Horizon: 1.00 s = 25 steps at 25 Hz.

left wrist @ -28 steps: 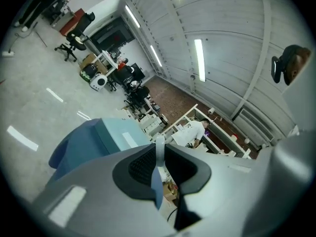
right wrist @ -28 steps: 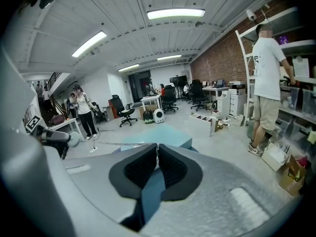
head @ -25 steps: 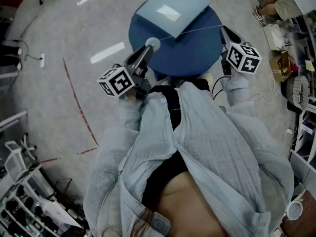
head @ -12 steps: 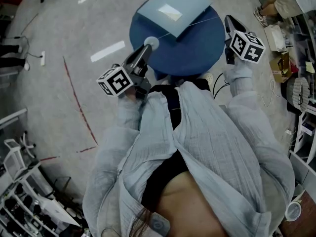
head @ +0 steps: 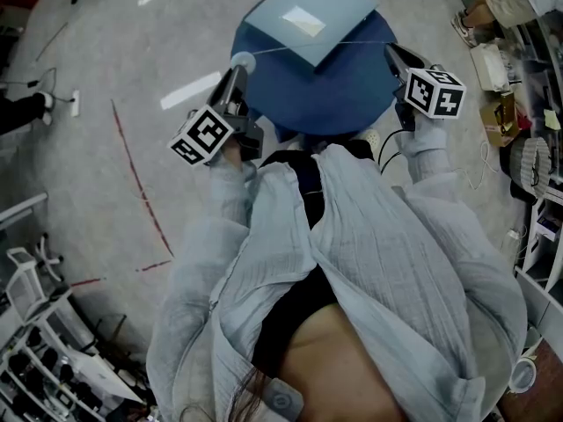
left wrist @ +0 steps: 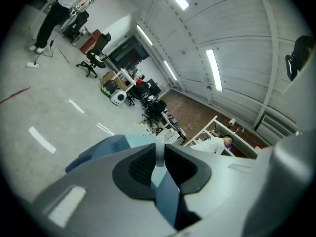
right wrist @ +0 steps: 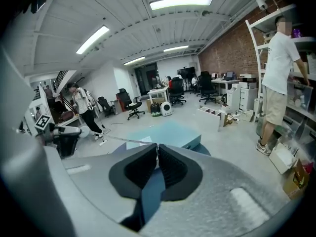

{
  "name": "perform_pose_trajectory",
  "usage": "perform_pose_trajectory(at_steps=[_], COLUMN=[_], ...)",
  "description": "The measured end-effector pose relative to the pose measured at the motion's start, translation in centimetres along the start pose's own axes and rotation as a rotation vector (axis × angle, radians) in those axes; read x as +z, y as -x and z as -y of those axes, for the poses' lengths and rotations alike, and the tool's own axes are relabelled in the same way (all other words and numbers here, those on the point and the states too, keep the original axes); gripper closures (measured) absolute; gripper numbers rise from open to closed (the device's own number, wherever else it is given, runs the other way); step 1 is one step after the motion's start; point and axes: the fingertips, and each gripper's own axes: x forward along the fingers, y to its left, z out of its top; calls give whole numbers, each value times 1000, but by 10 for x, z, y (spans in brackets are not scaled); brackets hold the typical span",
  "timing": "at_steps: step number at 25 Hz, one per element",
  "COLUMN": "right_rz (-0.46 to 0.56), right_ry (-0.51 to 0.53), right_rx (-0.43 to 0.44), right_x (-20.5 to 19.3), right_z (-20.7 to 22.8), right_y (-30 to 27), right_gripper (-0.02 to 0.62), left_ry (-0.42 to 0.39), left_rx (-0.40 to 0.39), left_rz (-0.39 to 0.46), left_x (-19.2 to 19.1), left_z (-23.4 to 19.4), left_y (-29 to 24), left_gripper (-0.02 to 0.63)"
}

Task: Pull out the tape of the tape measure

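Here we judge the pull itself to be in hand: the tape is out of its case and spans the gap between our two hands, so what remains is only more length.

Nearest us, the left tongs [left wrist: 159, 151] are clamped on the tape measure case [head: 243, 61]. It shows in the left gripper view as a narrow pale edge pinched between the dark pads, and from the head as a pale round disc at the tip of the tongs.

The right tongs [right wrist: 157, 148] are all but together, with only the thin end of the tape [right wrist: 129, 139] nipped between their pads. From there the tape runs in a fine, straight-looking line across to the left hand.

Both tongs hang in the air above the round blue surface [head: 352, 95]. On its far side lies a pale blue box [head: 308, 11], over which the tape passes. Whether the tape touches the box we cannot tell.

The next move, as we read it, calls for drawing the hands further apart along the tape's own line, with both grips firm. A spring-loaded tape would snatch back if the right pads slipped.
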Motion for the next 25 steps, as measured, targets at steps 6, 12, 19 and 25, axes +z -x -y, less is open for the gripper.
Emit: perform_pose_trajectory(at_steps=[6, 12, 19, 25], right_rz=[-119, -134, -116, -113], right_ry=[-14, -14, 13, 13], right_rx=[140, 197, 175, 166], right_x=[-35, -41, -35, -38], right_z=[-27, -37, -33, -31], right_y=[4, 9, 10, 7], right_gripper=[578, 577, 577, 577], left_ry=[-46, -178, -351, -356], left_rx=[101, 161, 211, 228], left_rz=[45, 15, -63, -78], left_x=[13, 14, 10, 6], left_z=[-19, -26, -23, -27], left_y=[-1, -1, -3, -4], left_gripper=[529, 529, 529, 528])
